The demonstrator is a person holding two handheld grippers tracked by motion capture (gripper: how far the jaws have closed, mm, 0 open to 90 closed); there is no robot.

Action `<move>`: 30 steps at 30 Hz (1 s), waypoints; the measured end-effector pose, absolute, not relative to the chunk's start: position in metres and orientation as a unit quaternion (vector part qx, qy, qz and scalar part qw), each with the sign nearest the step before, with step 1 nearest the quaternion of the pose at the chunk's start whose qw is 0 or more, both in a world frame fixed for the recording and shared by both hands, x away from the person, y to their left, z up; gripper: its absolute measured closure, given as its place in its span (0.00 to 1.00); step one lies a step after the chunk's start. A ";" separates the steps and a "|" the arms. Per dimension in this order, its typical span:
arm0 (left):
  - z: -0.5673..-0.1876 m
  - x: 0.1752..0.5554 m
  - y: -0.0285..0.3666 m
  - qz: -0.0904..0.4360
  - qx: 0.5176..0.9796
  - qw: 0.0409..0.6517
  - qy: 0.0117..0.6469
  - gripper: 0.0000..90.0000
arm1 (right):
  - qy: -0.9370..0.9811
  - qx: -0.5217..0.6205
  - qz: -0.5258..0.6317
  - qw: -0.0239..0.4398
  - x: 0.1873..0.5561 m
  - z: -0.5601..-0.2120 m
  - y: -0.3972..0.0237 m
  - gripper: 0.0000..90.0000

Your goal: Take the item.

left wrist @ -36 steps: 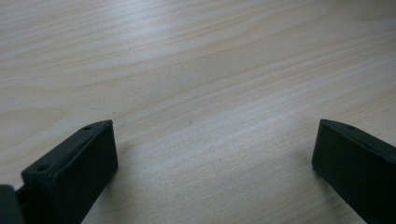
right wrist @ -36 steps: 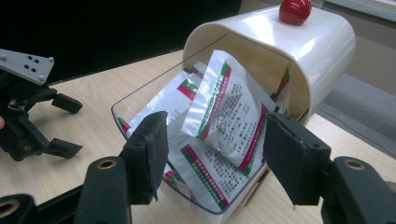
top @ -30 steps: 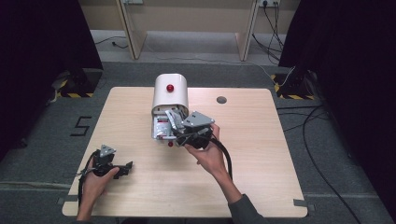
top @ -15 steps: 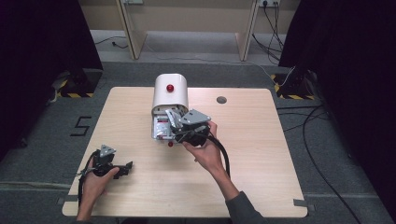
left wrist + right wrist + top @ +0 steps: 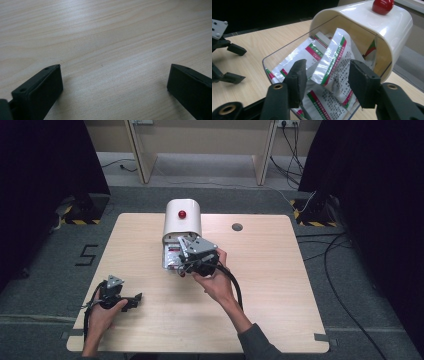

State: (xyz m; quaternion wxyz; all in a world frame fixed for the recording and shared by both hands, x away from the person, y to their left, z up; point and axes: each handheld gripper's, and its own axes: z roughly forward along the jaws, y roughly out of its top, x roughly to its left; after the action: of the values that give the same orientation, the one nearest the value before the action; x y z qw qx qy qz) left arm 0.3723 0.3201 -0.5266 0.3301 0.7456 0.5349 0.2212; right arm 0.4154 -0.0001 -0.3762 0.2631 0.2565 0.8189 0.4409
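A: Here, what is lying across the whole scene?

B: A pale wooden worktop (image 5: pixel 280 285) is carrying everything, with a small round grey port (image 5: pixel 237 227) sitting in its far half.

A: And what is standing on it?

B: A white dispenser box (image 5: pixel 182 220) with a rounded hood is sitting near the far middle; a red knob (image 5: pixel 182 214) is sitting on top of the hood, and a clear tray (image 5: pixel 284 53) is projecting from its open front toward the person.

A: Where are the packets lying?

B: Silver sachets with red and green bands (image 5: pixel 319 102) are lying flat in the tray, while one sachet (image 5: pixel 334 62) is standing tilted, its top leaning into the hood.

A: What is the right gripper (image 5: pixel 325 75) doing?

B: It is hovering at the tray's front edge, held in the person's right hand (image 5: pixel 216 282). Its jaws have just been closing and are standing partly spread to either side of the tilted sachet; the pads are not yet pressing on it.

A: And the left gripper (image 5: pixel 112 82)?

B: It is resting on the near left part of the worktop in the left hand (image 5: pixel 102 312), well apart from the box, with its jaws spread wide over bare wood.
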 end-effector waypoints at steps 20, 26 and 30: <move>-0.527 0.372 0.320 0.222 0.746 0.330 0.535 0.00 | 0.803 0.267 0.446 0.290 0.420 -0.380 -0.027 0.95; -0.527 0.372 0.320 0.222 0.745 0.331 0.535 0.00 | 0.801 0.246 0.454 0.302 0.410 -0.373 -0.029 0.98; -0.527 0.372 0.320 0.222 0.746 0.330 0.535 0.00 | 0.798 0.239 0.462 0.304 0.407 -0.370 -0.030 0.99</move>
State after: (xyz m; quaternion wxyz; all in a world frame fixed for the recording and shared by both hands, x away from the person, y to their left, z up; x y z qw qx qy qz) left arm 0.3724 0.3201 -0.5267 0.3304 0.7456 0.5347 0.2215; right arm 0.4072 -0.0303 -0.3699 0.3037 0.2390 0.7980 0.4624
